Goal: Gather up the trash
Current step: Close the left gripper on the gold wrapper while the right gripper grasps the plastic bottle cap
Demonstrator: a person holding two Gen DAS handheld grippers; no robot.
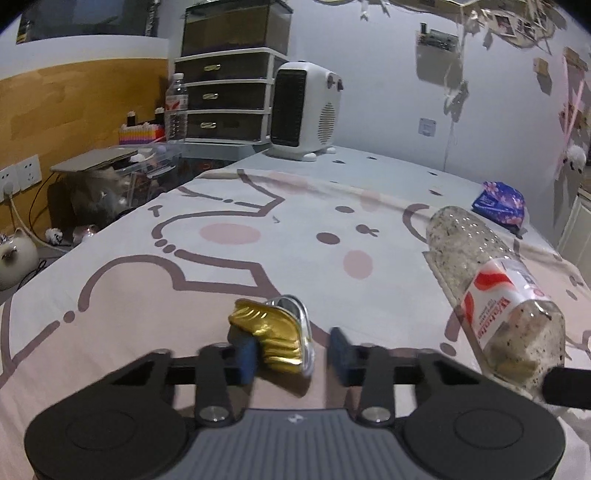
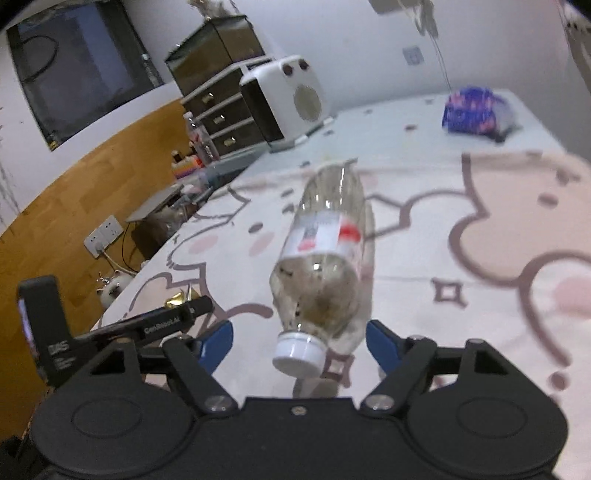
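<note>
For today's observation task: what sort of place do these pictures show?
Probably a bedroom: a bed under a cartoon sheet, a plastic drawer unit beside a small white heater, and photos pinned on the wall.

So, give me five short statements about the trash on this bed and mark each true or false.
1. The plastic bottle lies on its side on the bed sheet. True.
2. The bottle's cap is off. False: a white cap is on it.
3. The crushed gold can sits between the left gripper fingers. True.
4. The right gripper is clamped on the bottle. False: its fingers stand apart from it on either side.
5. The blue packet lies beside the can. False: it lies far off, near the wall.
</note>
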